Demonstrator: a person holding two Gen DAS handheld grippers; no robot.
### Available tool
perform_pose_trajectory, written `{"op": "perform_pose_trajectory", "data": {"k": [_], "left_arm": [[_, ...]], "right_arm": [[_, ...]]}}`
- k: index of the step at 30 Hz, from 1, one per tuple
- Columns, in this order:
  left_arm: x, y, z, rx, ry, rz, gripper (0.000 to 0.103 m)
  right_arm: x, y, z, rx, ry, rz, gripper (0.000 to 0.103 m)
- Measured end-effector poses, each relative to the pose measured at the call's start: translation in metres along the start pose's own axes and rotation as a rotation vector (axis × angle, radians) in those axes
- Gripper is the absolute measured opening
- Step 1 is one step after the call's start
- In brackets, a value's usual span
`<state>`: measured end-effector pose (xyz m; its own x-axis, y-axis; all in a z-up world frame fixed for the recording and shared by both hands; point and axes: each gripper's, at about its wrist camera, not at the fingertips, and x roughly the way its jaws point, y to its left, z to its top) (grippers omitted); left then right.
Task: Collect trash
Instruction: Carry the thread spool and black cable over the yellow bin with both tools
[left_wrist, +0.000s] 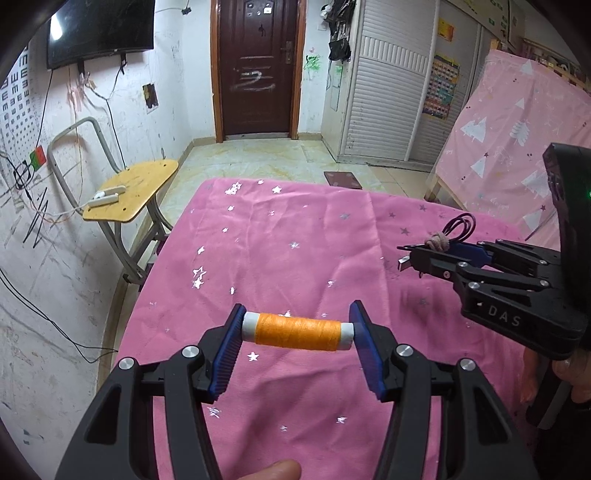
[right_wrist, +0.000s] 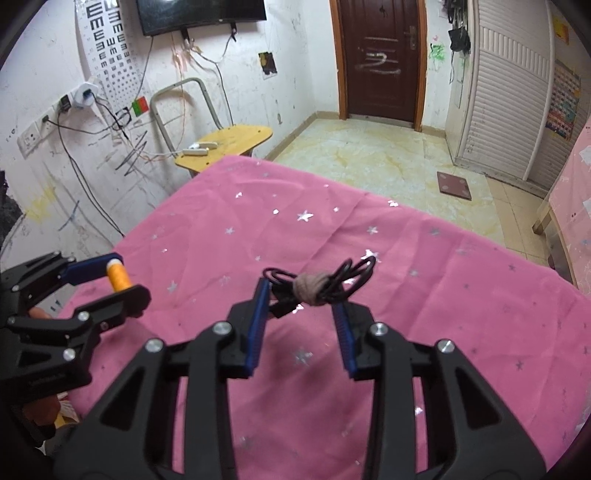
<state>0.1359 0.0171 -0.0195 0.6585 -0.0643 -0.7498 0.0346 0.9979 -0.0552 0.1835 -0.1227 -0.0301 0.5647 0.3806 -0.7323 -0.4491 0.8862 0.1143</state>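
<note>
Both hands loaded, both items off the cloth (left_wrist: 295, 236), so drops are my main worry. L gripper (left_wrist: 297, 328) is clamped on the spool (left_wrist: 297, 331) end to end, pads only on the two small white end caps. If I tilt or jerk, the spool can pivot or pop out sideways & roll off the table edge. R gripper (right_wrist: 300, 301) has its jaws closed in on the cable bundle (right_wrist: 317, 284); the grip looks to be on the plug side & loops near the tan tie, right at the pad tips. Shallow bite, soft floppy load, so it could slide out or a loop could snag the cloth as I lift. No bin in either view, so I can't judge the carry path; the two grippers are near each other, collision risk if I swing.

Looks: spool is orange thread on a white core, lying crosswise between the L pads, above the cloth's near part. Cable is thin, black, coiled, knotted w/ a tan fabric tie at mid, held over the cloth's right side.
</note>
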Motion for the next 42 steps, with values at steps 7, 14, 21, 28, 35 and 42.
{"op": "perform_pose_trajectory", "data": {"k": [7, 14, 21, 28, 35, 42], "left_arm": [[-0.015, -0.023, 0.003, 0.041, -0.027, -0.006, 0.05], [-0.028, -0.056, 0.007, 0.092, -0.05, -0.032, 0.05], [-0.035, -0.104, 0.006, 0.152, -0.054, -0.075, 0.05], [-0.039, -0.156, 0.001, 0.201, -0.055, -0.151, 0.05], [-0.045, -0.235, -0.005, 0.26, -0.047, -0.314, 0.05], [-0.045, -0.302, -0.018, 0.308, -0.023, -0.422, 0.05]], "right_arm": [[-0.032, -0.02, -0.01, 0.032, -0.053, -0.028, 0.032], [-0.072, -0.05, -0.029, 0.102, -0.125, -0.07, 0.032], [-0.116, -0.086, -0.059, 0.179, -0.184, -0.134, 0.032], [-0.164, -0.128, -0.103, 0.275, -0.24, -0.232, 0.032], [-0.205, -0.172, -0.161, 0.379, -0.248, -0.358, 0.033], [-0.229, -0.203, -0.21, 0.446, -0.223, -0.435, 0.033]]}}
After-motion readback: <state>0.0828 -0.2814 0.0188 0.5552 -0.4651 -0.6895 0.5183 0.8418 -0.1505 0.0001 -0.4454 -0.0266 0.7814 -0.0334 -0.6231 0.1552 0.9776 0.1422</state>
